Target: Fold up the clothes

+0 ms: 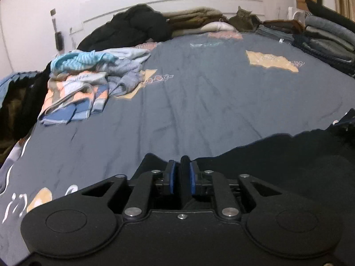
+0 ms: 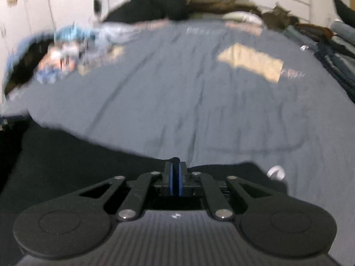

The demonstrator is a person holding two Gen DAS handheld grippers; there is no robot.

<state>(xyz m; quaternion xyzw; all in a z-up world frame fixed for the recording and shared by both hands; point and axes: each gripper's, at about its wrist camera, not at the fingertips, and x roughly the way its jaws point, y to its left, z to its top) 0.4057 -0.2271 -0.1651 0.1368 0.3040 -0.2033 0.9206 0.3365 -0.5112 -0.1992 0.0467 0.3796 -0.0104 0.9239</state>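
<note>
A black garment lies across the near edge of the bed, spread from the right toward the middle. A thick fold of it stands between the blue pads of my left gripper, which is shut on it. In the blurred right wrist view the same black garment fills the lower left. My right gripper has its pads almost together, with a thin edge of the black cloth showing above them. Both grippers point down along the bed.
A grey-blue bed cover with tan patches stretches ahead. Loose blue and orange clothes are heaped at the left. Folded dark stacks line the right side. A black coat and a cat are by the headboard.
</note>
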